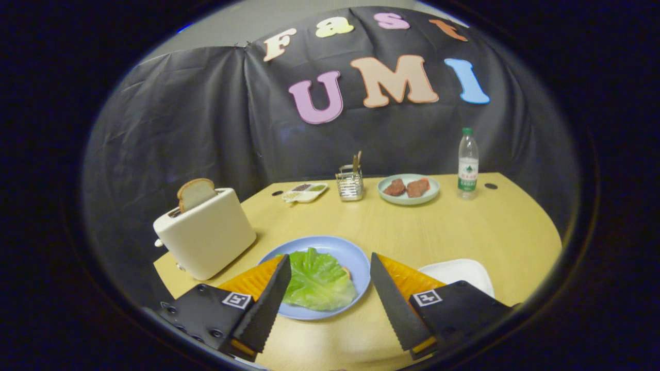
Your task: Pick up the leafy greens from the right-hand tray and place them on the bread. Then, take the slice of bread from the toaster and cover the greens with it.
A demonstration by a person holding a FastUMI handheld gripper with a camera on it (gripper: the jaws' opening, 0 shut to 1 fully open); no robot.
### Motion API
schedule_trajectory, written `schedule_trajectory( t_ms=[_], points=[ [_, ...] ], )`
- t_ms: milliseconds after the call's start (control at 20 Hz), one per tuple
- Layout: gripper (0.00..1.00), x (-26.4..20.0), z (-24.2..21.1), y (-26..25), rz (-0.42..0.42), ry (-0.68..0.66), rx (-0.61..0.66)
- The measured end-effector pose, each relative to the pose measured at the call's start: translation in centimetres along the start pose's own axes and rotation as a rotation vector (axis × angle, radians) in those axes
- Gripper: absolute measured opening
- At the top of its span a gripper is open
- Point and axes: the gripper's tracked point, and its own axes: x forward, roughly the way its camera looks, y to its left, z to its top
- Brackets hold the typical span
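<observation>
Presently catalogued, from the claw outward:

Gripper (330, 296): fingers spread wide apart, nothing held between them; poised above the near edge of the table.
Leafy greens (315, 281): one broad leaf lying flat between the two fingers, touching neither.
Bread under greens (347, 271): a small crust edge peeks out at the leaf's far right side; the remainder is covered, so its outline cannot be judged.
Blue plate (340, 248): carries the leaf and bread, set between and just ahead of the fingers.
White tray (459, 270): just right of the blue plate, behind the right finger; partly hidden.
Toaster (206, 234): cream, left of the blue plate, near the table's left edge.
Slice of bread (196, 194): upright in the toaster's slot, top half standing out.
Table (464, 226): light wood, rounded edge.
Divided dish (305, 191): far side, beyond the plate, small portions in compartments.
Utensil holder (350, 183): wire, just right of the divided dish.
Green plate (408, 189): far side, two brownish pieces on it.
Water bottle (468, 164): upright, right of the green plate.
</observation>
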Motion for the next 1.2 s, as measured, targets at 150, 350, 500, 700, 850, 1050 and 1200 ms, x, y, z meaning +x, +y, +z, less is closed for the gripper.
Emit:
schedule_trajectory(
  t_ms=[150, 350, 500, 700, 850, 1050, 1200],
  points=[
    [0.97, -2.3, 3.5, 1.2, 0.005, -0.065, -0.051],
    [0.97, -4.6, 6.8, 4.2, 0.057, -0.108, -0.087],
    [0.97, -5.6, 9.0, 6.3, 0.085, -0.137, -0.092],
    [0.97, -6.4, 11.6, 9.5, 0.133, -0.172, -0.088],
    [0.97, -6.1, 13.0, 12.2, 0.182, -0.169, -0.083],
    [0.97, -4.5, 13.8, 15.9, 0.252, -0.138, -0.045],
    [0.97, -2.8, 13.3, 18.3, 0.292, -0.092, -0.012]
  ],
)
